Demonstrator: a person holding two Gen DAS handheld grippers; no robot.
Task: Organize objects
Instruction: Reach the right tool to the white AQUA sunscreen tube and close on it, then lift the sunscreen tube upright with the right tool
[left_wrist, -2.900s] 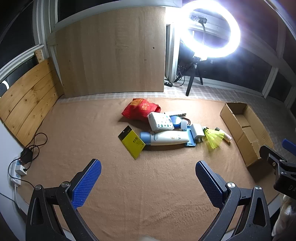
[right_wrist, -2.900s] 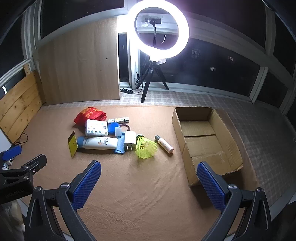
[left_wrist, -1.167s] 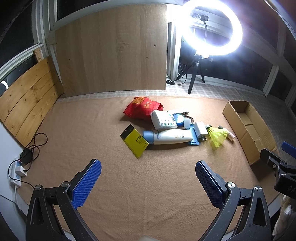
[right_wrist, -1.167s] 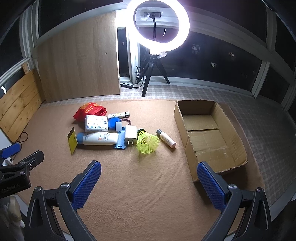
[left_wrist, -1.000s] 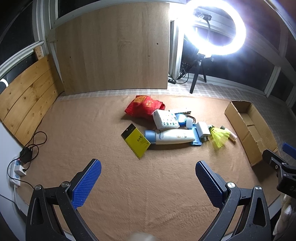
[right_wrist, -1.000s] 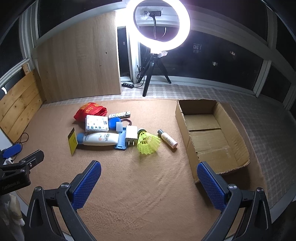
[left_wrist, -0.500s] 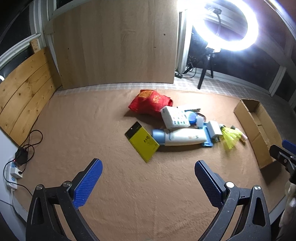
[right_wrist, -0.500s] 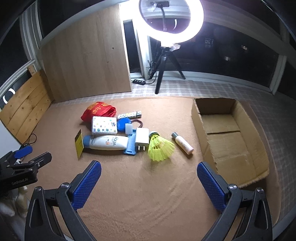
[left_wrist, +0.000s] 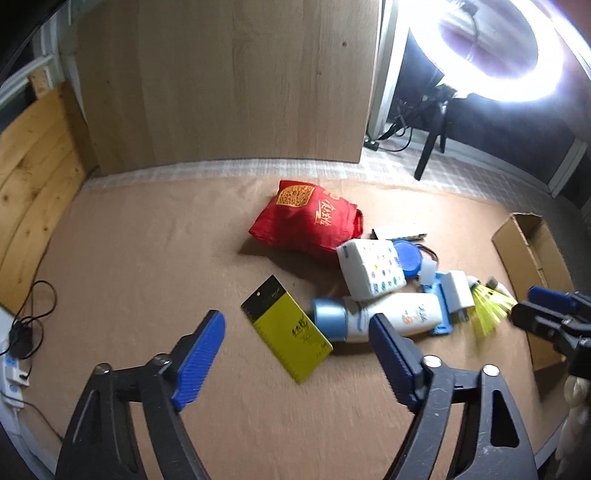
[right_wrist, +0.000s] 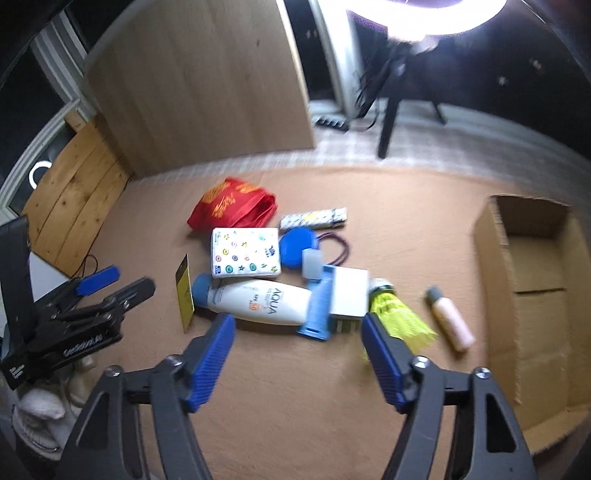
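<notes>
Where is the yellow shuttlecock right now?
In the right wrist view the yellow shuttlecock lies on the brown felt mat, between the white charger block on its left and the small beige bottle on its right.

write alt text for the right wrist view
Right gripper, its open blue fingers holding nothing and just narrowing, points down at clutter on a brown mat: a white bottle, yellow shuttlecock, spotted pack and red bag. An empty cardboard box sits right; the left gripper shows at left.

Bare brown mat (right_wrist: 295, 406) open ahead; clustered clutter around the white bottle (right_wrist: 258, 301) beyond, cardboard box (right_wrist: 532, 306) alongside.
</notes>
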